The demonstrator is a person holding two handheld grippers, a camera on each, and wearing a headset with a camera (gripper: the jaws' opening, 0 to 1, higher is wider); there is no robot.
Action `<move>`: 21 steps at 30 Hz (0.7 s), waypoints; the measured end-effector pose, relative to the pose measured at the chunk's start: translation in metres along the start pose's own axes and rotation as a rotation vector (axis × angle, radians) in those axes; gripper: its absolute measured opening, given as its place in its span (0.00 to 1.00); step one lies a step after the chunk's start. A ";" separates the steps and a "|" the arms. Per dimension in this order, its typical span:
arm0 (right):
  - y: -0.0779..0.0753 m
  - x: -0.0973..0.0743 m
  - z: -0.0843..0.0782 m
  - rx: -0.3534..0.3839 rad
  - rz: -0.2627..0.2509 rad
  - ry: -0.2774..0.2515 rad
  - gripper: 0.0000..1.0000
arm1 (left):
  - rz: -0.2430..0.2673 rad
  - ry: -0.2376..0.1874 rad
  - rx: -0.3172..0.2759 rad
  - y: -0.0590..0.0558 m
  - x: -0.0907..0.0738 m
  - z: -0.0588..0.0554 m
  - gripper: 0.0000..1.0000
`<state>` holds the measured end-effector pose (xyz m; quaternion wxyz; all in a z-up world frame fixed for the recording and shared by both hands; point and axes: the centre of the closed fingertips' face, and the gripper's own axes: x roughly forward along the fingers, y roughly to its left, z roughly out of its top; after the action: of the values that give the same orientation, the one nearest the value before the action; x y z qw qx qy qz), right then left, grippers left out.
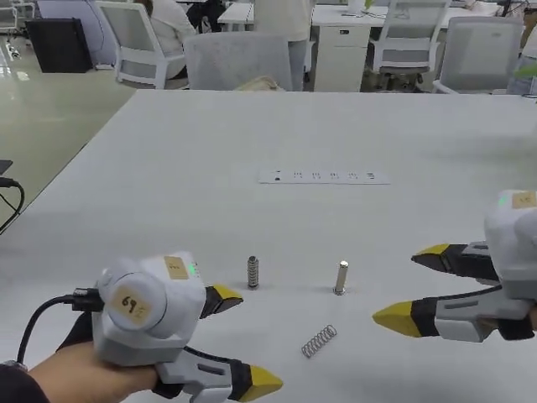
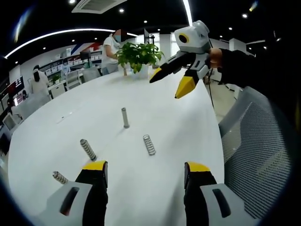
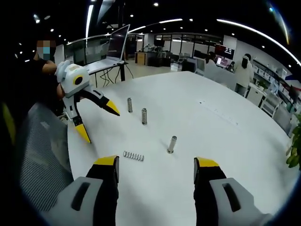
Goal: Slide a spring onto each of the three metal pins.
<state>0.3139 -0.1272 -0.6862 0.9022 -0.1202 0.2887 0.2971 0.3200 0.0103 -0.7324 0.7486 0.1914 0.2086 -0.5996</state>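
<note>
Hovering over the open table (image 1: 352, 126), the left gripper (image 1: 249, 340) and right gripper (image 1: 407, 285) are held with jaws wide and empty; the loose spring (image 1: 319, 341) lies flat between them; beyond stand a bare pin (image 1: 341, 277) and a sprung pin (image 1: 252, 272); a second sprung pin (image 2: 59, 177) is seen in the left gripper view.

A broad white counter (image 1: 252, 134) fills the foreground, with a white power strip (image 1: 324, 177) lying flat near its middle; beyond the counter's far edge stand a grey chair (image 1: 239, 59), white office chairs (image 1: 134, 42) and a white cabinet (image 1: 340, 54); left of the counter lies pale glossy floor (image 1: 50, 109); a potted plant (image 2: 138, 55) sits at one end of the counter; strip lights (image 2: 187, 12) cross the dark ceiling above it.
</note>
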 end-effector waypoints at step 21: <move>0.007 -0.014 -0.025 0.074 -0.047 -0.041 0.75 | -0.041 0.022 -0.002 -0.012 0.028 -0.001 0.57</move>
<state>0.2891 -0.1381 -0.6982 0.9185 -0.0876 0.2780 0.2674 0.3136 -0.0149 -0.7488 0.7341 0.1931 0.2213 -0.6123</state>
